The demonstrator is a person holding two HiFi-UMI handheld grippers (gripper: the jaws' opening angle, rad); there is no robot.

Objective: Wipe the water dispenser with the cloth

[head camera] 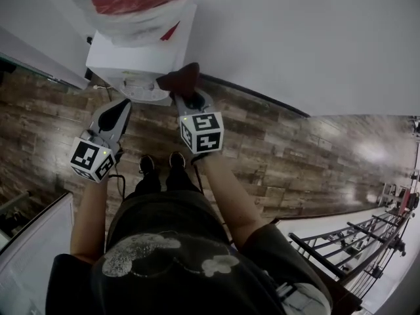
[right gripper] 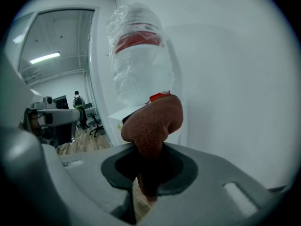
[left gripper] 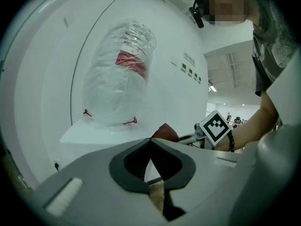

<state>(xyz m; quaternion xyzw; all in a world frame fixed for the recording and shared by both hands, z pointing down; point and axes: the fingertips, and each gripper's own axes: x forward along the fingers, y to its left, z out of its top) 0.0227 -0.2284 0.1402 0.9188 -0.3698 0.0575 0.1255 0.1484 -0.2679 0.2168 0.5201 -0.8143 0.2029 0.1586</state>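
Observation:
The white water dispenser [head camera: 128, 61] stands against the wall, with a plastic-wrapped, red-labelled bottle [head camera: 134, 2] on top. My right gripper [head camera: 186, 98] is shut on a brown cloth [head camera: 181, 79], which bunches out past the jaws at the dispenser's front right corner. In the right gripper view the cloth [right gripper: 153, 119] fills the jaws, in front of the bottle [right gripper: 140, 55]. My left gripper [head camera: 123, 104] hovers in front of the dispenser, shut with nothing in it. Its view shows the bottle [left gripper: 123, 76], the dispenser top [left gripper: 89, 134] and the cloth [left gripper: 164, 132].
A white wall [head camera: 302, 38] runs behind the dispenser above the wood-plank floor [head camera: 295, 156]. The person's shoes [head camera: 161, 163] stand close in front of the dispenser. A metal rack [head camera: 357, 241] is at the lower right and a white panel [head camera: 33, 254] at the lower left.

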